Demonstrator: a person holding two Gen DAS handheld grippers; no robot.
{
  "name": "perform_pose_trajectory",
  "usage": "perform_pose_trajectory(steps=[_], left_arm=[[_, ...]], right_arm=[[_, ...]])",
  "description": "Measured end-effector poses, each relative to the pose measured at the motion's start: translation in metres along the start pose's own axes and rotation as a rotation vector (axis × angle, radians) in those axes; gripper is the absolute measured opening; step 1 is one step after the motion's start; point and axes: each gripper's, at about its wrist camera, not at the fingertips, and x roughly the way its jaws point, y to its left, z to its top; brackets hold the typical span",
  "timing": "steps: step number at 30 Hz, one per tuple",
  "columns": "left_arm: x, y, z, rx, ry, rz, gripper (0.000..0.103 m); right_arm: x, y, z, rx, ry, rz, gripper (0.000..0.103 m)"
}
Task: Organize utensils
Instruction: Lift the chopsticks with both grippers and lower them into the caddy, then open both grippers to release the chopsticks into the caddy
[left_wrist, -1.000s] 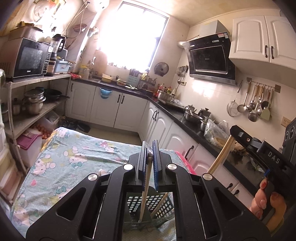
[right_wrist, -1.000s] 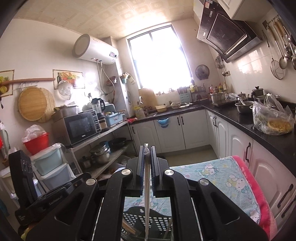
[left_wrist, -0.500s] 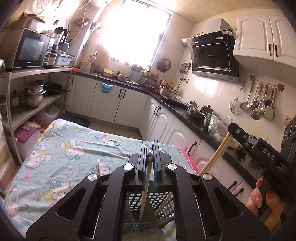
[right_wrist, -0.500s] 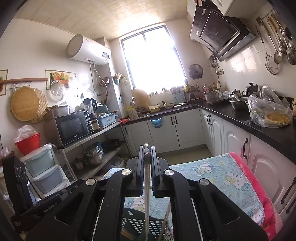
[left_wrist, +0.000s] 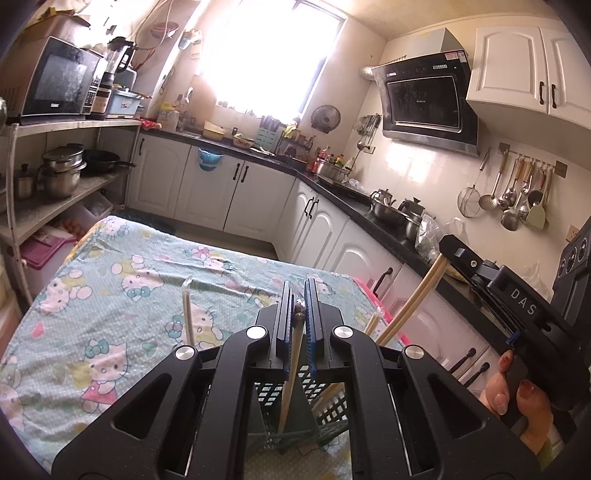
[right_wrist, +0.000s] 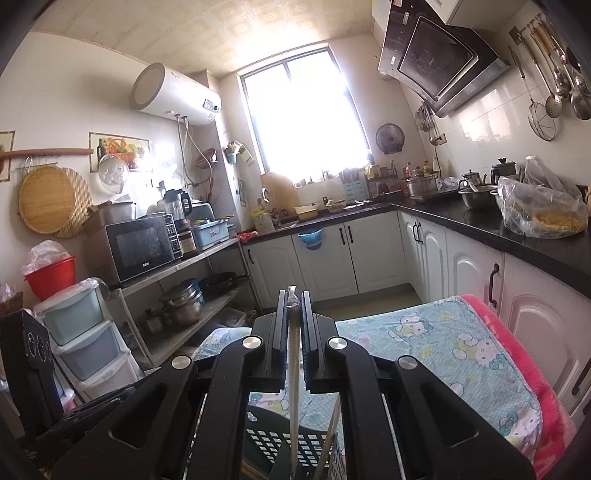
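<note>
My left gripper (left_wrist: 297, 295) is shut on a wooden chopstick (left_wrist: 287, 387) whose lower end stands inside a dark perforated utensil basket (left_wrist: 332, 413) right below me. My right gripper (right_wrist: 294, 299) is shut on a thin wrapped chopstick (right_wrist: 294, 387) that points down into the same basket (right_wrist: 280, 443). In the left wrist view the right gripper (left_wrist: 448, 254) stands to the right, holding a pale stick (left_wrist: 410, 302) slanting into the basket. Another wrapped stick (left_wrist: 188, 314) stands upright at the basket's left.
The basket sits on a table with a Hello Kitty cloth (left_wrist: 110, 295) and a pink edge (right_wrist: 524, 365). White cabinets under a black counter (left_wrist: 332, 192) run along the right. A shelf rack with a microwave (left_wrist: 55, 88) and pots stands on the left.
Both grippers have dropped a little toward the basket with their sticks still gripped. More of the tablecloth shows in both views.
</note>
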Motion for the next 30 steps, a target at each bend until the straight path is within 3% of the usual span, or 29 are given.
perform_pose_trajectory(steps=[15, 17, 21, 30], left_arm=[[0.008, 0.015, -0.015, -0.015, 0.043, 0.039, 0.003], [0.007, 0.018, -0.016, -0.021, 0.045, 0.048, 0.003], [0.005, 0.025, -0.018, -0.044, 0.057, 0.059, 0.004], [-0.006, 0.032, -0.024, -0.07, 0.067, 0.07, 0.022]], right_arm=[[0.013, -0.006, -0.03, 0.006, 0.048, -0.021, 0.008], [0.011, -0.009, -0.034, 0.015, 0.062, -0.039, 0.015], [0.004, -0.018, -0.04, 0.036, 0.084, -0.069, 0.019], [-0.012, -0.031, -0.053, 0.069, 0.139, -0.097, 0.026]])
